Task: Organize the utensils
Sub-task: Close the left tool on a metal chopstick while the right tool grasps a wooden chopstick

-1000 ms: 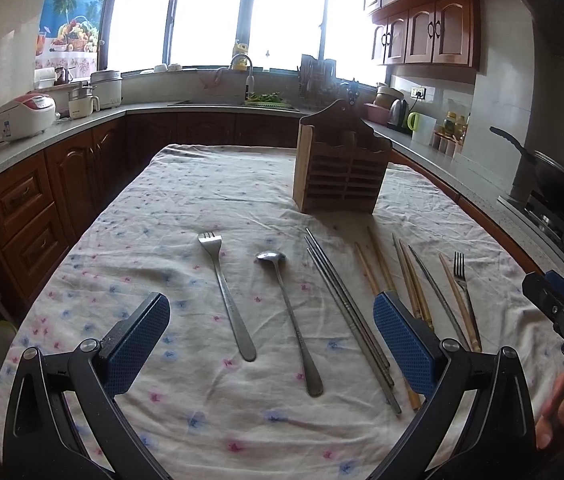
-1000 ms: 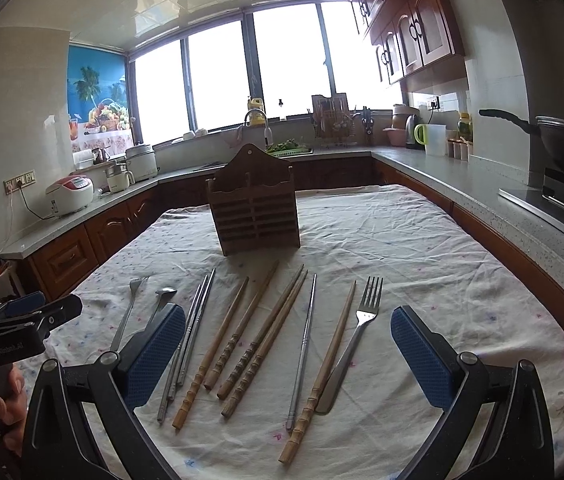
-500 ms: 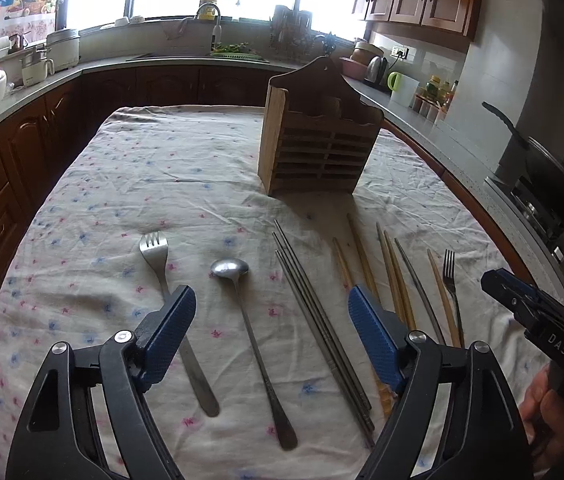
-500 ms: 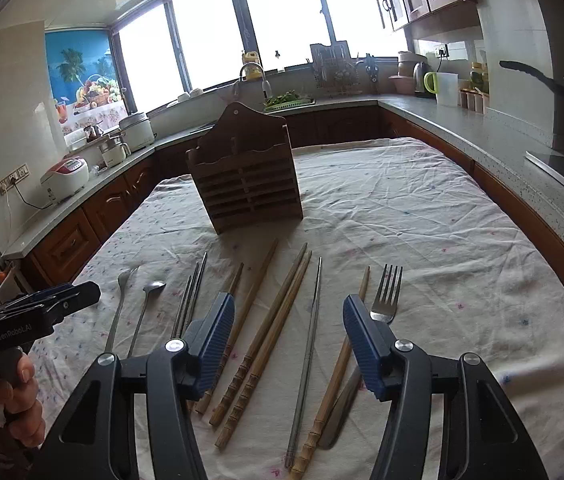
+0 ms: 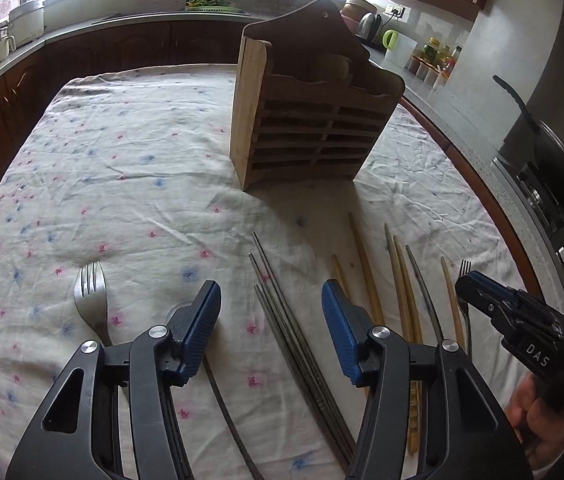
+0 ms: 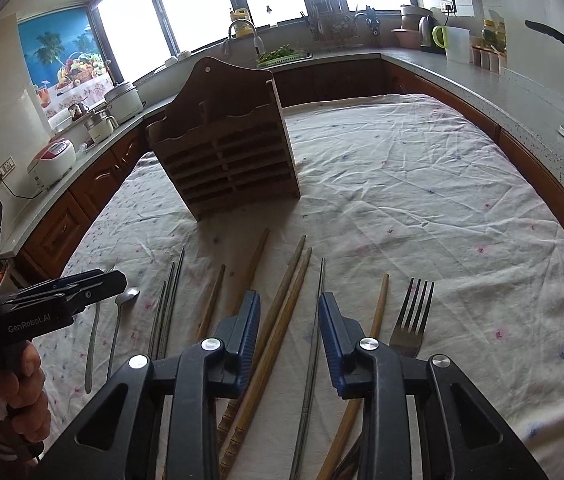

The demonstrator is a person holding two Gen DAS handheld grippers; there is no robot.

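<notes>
Dropped lower toward the flowered white cloth on the bench (image 5: 129,168) since a second ago, both tongs narrower than before. Left tongs (image 5: 269,312) apart, empty, above thin grey metal chopsticks (image 5: 282,312), beside a steel fork (image 5: 90,296). Right tongs (image 6: 289,320) apart, empty, astride two brown wooden chopsticks (image 6: 288,280) and near another steel fork (image 6: 412,316). All laid in front of the slatted wooden utensil holder (image 6: 233,160), upright mid-bench.

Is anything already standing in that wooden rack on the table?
No: the wooden rack shows only bare slots, while the chopsticks and forks lie flat on the tablecloth.
</notes>
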